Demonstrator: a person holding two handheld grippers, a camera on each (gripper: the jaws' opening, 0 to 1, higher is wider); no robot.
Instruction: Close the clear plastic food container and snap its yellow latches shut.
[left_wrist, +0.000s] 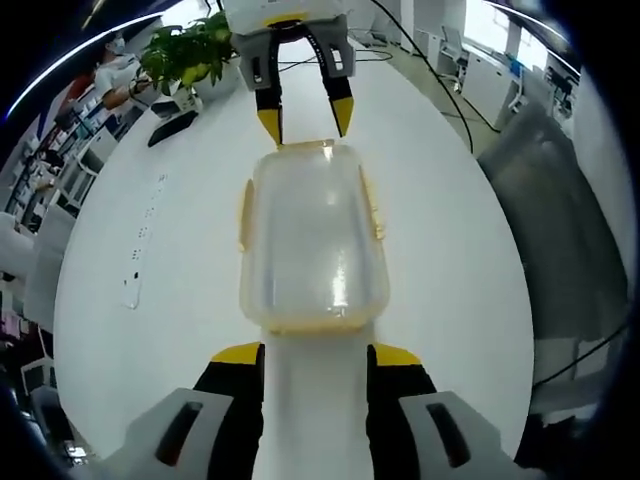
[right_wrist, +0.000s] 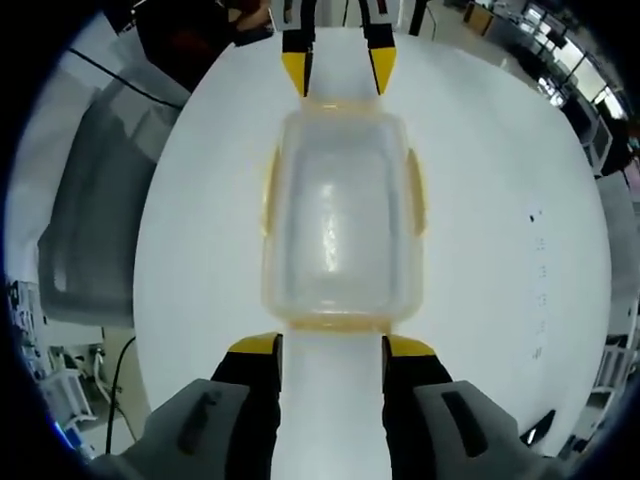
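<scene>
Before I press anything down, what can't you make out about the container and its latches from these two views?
- Clear plastic food container with yellow latches: whether each latch is snapped, too blurred in both views.
- Near-end latch: its underside hidden by the container's rim, right gripper view.
- Lid seating: glare on the clear plastic hides the seam.
- Left hand-held gripper and right hand-held gripper: bases cut off by the bottom edge.
</scene>
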